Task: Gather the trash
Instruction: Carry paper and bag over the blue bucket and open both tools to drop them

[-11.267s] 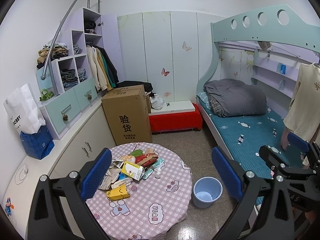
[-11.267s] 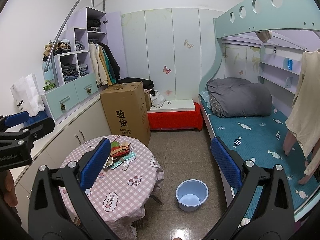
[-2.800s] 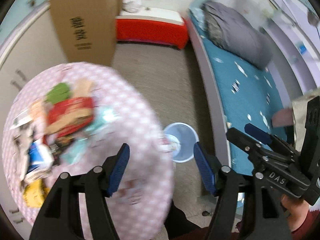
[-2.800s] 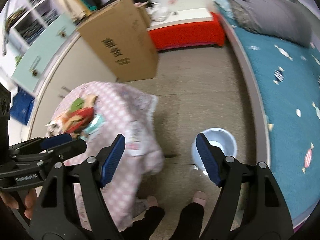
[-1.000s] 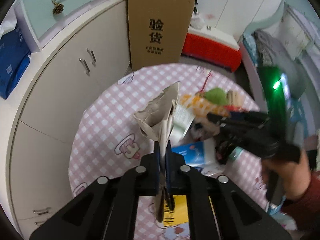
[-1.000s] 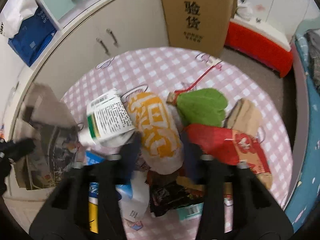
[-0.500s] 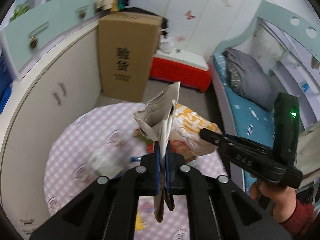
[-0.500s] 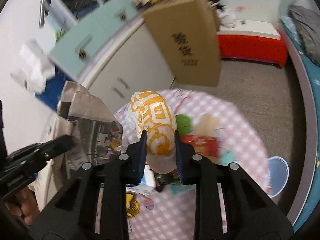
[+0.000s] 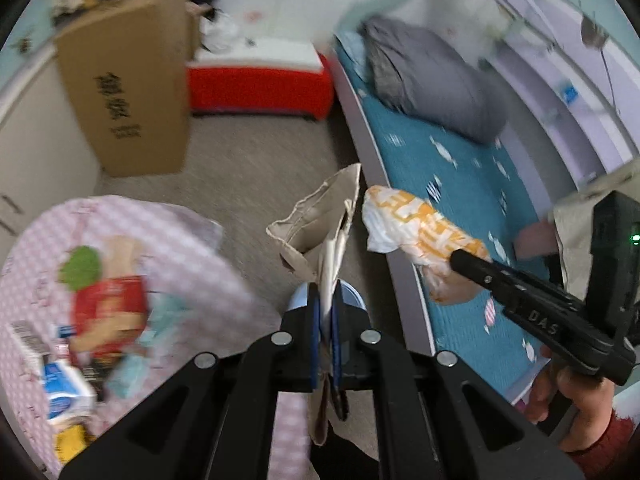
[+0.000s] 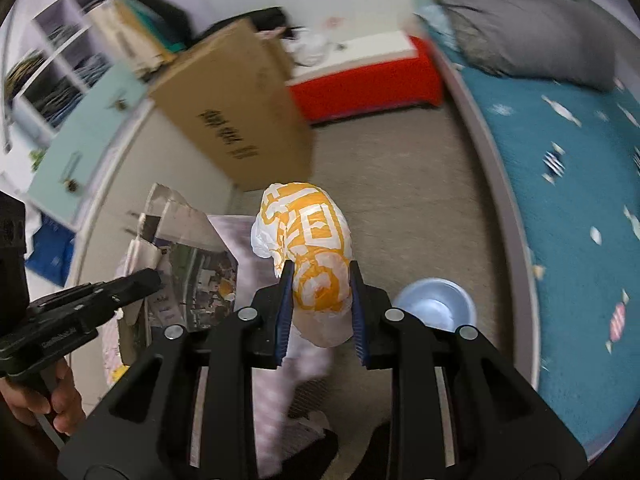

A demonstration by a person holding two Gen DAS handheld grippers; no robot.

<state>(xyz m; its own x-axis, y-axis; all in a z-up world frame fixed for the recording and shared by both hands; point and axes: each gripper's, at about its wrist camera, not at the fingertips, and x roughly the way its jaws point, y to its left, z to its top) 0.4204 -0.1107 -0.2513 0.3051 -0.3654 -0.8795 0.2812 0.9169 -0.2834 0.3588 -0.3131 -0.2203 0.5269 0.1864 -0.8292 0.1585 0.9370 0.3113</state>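
Trash is still piled on your desk (image 9: 168, 224) at the left: a green scrap (image 9: 80, 266), a red packet (image 9: 106, 300), a blue-and-white carton (image 9: 64, 390) and something yellow at the near edge, though blur makes the smaller bits hard to name. That heap is what remains; none of it has reached the bin, as far as you can see.

Your left gripper (image 9: 325, 332) has its fingers pinched nearly together on a wad of newspaper (image 9: 320, 220), flat, creased and floppy, with a ragged torn edge fanning out above the pads. Directly beyond those fingers sits the pale blue bucket (image 10: 436, 304) on the grey floor, round, smooth plastic, and it looks empty from the right wrist view.

Your right gripper (image 10: 320, 308) holds a white plastic bag with orange print (image 10: 308, 248), its fingers at a narrow spread and pressing into the soft, crinkled bulge. The bag is puffy and rounded, so it should squash easily. It hangs above the floor between the desk edge and the bucket, with the teal bed (image 10: 568, 208) further right.

Both loads are lifted and close to the bucket; dropping them in comes next, then back for the pile.
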